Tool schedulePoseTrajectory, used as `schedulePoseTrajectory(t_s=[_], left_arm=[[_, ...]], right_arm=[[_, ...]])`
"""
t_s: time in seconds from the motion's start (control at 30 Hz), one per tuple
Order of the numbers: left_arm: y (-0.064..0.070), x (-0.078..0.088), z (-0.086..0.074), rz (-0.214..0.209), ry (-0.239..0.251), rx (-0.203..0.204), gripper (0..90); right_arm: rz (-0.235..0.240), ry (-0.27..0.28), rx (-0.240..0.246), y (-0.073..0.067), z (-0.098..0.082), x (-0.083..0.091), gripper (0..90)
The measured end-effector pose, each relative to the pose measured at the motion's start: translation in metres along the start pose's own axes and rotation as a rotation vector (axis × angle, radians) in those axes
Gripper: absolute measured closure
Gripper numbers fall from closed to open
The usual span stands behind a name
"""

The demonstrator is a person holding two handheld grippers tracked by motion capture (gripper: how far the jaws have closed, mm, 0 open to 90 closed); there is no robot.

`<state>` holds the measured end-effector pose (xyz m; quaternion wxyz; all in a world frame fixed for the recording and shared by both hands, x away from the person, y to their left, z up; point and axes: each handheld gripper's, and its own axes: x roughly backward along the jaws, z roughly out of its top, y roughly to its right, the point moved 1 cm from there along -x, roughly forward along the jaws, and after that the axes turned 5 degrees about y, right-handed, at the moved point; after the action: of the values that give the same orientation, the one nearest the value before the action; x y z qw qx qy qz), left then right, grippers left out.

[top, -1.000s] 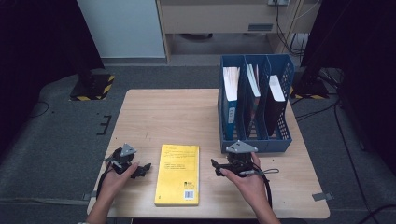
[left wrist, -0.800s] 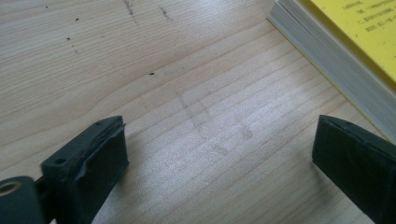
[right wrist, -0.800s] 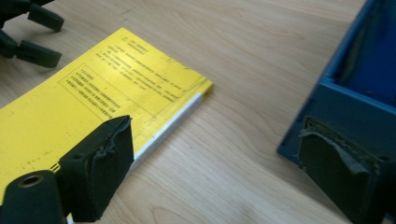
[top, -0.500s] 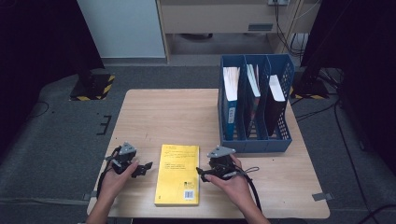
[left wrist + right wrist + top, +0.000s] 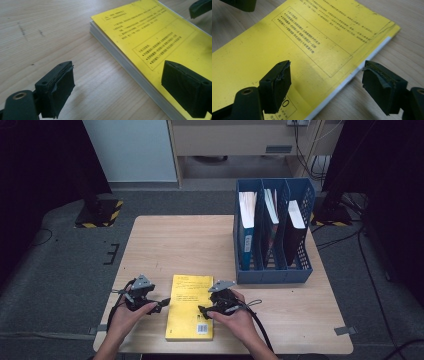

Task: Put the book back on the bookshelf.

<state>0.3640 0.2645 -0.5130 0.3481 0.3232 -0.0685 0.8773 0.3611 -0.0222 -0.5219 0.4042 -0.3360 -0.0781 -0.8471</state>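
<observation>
Wood top: pale wooden table (image 5: pixel 200 245), light grain, bare across the far-left half.
Floor: dark grey carpet around the table; black-and-yellow hazard-striped foot (image 5: pixel 100 215) on it beyond the far-left corner.
Landmark: yellow book (image 5: pixel 190 306), flat, cover up, at the near edge, roughly mid-width.
File rack: blue three-slot magazine rack (image 5: pixel 272 270) at the far right of the book, well apart, three upright books in its slots.
Left gripper (image 5: pixel 161 304): just left of the book; jaws wide apart and just closing a little, one pad over bare wood, the other over the cover, straddling the book's left edge (image 5: pixel 130 67), pressing nothing.
Right gripper (image 5: pixel 202 310): at the book's right side, over the lower cover; jaws apart and just closing, straddling the white-striped edge (image 5: pixel 352 75), pads not pressing.
Edges: book's near end close to the table's near edge.
Open room: wide bare wood beyond the book, up to the far edge.
</observation>
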Motion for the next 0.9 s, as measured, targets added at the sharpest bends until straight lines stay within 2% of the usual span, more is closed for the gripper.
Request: schedulePoseTrajectory(t_s=[0.1, 0.13, 0.17, 0.23, 0.3, 0.4, 0.53, 0.6, 0.67, 0.77, 0.9], left_arm=[[0.005, -0.001, 0.001, -0.042, -0.005, 0.008, 11.9], [0.008, -0.003, 0.002, -0.074, -0.01, 0.023, 12.8], [0.008, -0.003, 0.002, -0.074, -0.01, 0.023, 13.0], [0.011, -0.006, 0.003, -0.108, -0.023, 0.037, 13.2], [0.013, -0.01, 0.003, -0.103, -0.055, 0.021, 13.5], [0.016, -0.018, 0.005, -0.126, -0.089, 0.012, 15.6], [0.018, -0.022, 0.007, -0.137, -0.109, 0.015, 16.5], [0.019, -0.023, 0.008, -0.138, -0.123, 0.011, 19.4], [0.022, -0.025, 0.007, -0.147, -0.139, 0.001, 26.4], [0.022, -0.025, 0.007, -0.139, -0.147, -0.002, 27.5], [0.02, -0.025, 0.008, -0.129, -0.142, 0.019, 34.9]], right_arm=[[0.006, -0.005, -0.002, 0.001, -0.002, 0.0, 21.6], [0.009, -0.006, -0.013, 0.002, -0.003, 0.0, 21.4], [0.009, -0.006, -0.013, 0.002, -0.003, 0.0, 21.4], [0.012, -0.016, -0.014, 0.003, -0.005, -0.001, 20.4], [0.015, -0.026, -0.013, 0.002, -0.006, -0.003, 19.5], [0.025, -0.026, -0.012, 0.001, -0.007, -0.005, 18.2], [0.026, -0.028, -0.024, 0.002, -0.007, -0.005, 17.2], [0.034, -0.03, -0.036, 0.002, -0.008, -0.006, 17.0], [0.043, -0.022, -0.047, 0.003, -0.009, -0.007, 17.2], [0.042, -0.024, -0.046, 0.002, -0.009, -0.007, 17.4], [0.034, -0.026, -0.053, 0.001, -0.009, -0.007, 17.9]])
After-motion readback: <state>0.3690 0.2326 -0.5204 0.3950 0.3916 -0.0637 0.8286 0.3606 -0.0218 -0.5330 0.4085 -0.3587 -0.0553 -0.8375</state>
